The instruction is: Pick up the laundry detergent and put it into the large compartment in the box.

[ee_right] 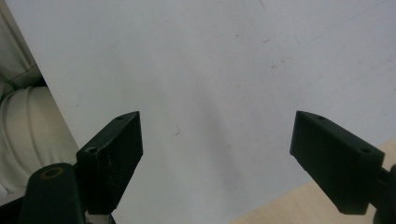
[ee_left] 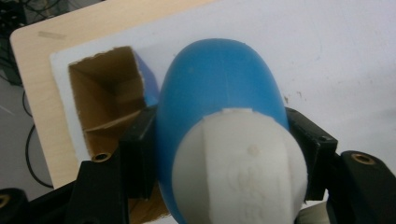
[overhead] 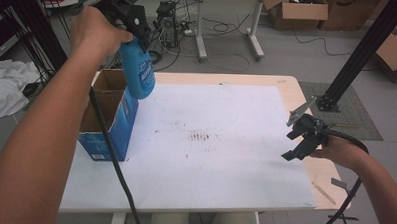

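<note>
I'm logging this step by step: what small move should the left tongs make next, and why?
Probably lower the blue bottle towards the open cardboard box. The left tongs grip it near its white cap, hanging beside the box opening; the right tongs hover open.

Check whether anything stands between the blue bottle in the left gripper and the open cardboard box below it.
Nothing visible does. The blue bottle, clamped by the left gripper, hangs above the box near its far right corner; the box's top is open.

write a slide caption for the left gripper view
Left tongs clamp a blue plastic bottle with a white cap above an open cardboard box.
</note>
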Demonstrator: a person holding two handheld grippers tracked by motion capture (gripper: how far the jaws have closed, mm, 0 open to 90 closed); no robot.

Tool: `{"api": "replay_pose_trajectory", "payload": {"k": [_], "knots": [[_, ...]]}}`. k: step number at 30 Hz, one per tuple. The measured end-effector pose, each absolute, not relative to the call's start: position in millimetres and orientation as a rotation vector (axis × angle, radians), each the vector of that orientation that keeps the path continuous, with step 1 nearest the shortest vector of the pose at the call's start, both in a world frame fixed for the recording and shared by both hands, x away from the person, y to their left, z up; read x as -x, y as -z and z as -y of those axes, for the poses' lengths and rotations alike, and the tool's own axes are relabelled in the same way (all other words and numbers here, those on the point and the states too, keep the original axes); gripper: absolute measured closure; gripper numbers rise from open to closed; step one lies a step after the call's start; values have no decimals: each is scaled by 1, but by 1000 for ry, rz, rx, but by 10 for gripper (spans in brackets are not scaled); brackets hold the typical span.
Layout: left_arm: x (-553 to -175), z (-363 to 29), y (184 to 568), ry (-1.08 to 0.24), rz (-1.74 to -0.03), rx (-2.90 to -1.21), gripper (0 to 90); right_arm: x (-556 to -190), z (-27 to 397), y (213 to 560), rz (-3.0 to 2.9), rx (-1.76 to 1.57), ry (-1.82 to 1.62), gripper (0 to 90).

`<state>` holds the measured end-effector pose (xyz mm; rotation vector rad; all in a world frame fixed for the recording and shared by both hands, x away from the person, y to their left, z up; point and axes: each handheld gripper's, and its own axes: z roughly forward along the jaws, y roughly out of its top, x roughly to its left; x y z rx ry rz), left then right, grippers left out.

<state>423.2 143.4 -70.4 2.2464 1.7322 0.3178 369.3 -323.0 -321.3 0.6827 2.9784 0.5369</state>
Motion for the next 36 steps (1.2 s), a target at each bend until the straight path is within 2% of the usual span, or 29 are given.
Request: {"api": "replay_pose_trajectory", "payload": {"k": [16, 26, 36], "knots": [[-404, -200, 72, -366, -1875, -2149, 381, -370, 325, 320, -2970, -667, -556, 169], [-398, -227, 98, -391, -1903, -2118, 381, -367, 334, 319, -2962, -683, -556, 169], [-400, -235, 131, -397, -1901, -2130, 381, -363, 342, 317, -2956, -710, -545, 169]]}}
